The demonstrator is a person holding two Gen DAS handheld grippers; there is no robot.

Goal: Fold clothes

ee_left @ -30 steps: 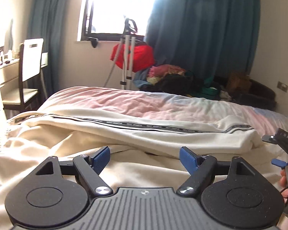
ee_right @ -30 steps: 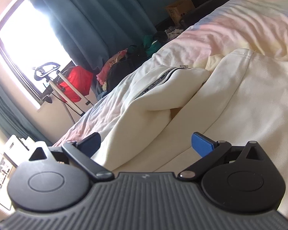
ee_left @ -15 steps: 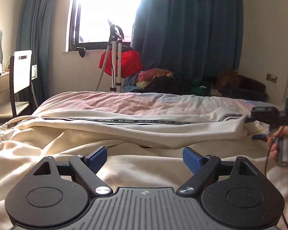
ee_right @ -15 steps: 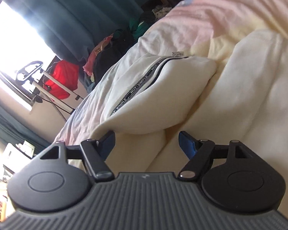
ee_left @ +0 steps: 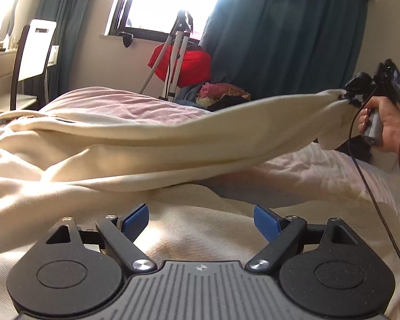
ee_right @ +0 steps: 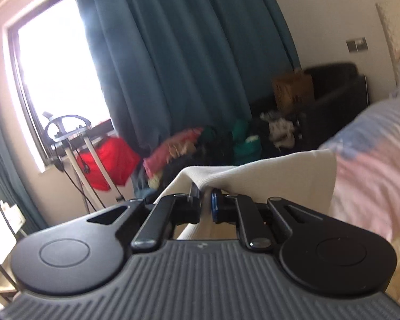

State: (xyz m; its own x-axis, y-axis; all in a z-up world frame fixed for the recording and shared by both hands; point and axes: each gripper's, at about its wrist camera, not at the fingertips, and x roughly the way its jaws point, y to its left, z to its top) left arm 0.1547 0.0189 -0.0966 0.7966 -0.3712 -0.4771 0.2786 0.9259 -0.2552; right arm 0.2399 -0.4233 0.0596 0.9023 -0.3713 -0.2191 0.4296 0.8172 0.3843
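Since the earlier frames, right gripper [ee_right: 206, 202] has clamped shut on the end of the cream garment [ee_left: 152, 136] and lifted it off the bed [ee_left: 125, 101], stretching the cloth into a taut span. Bulk of the garment lies heaped on the pink-striped bedding. Teal curtains [ee_right: 173, 53] hang behind; red bag [ee_left: 184, 62], white stand [ee_left: 177, 53] and clothes pile [ee_right: 200, 146] crowd the floor at the window. Chair [ee_left: 32, 53] at left. Left gripper [ee_left: 201, 220] sits low over the cloth, jaws wide, gripping nothing.
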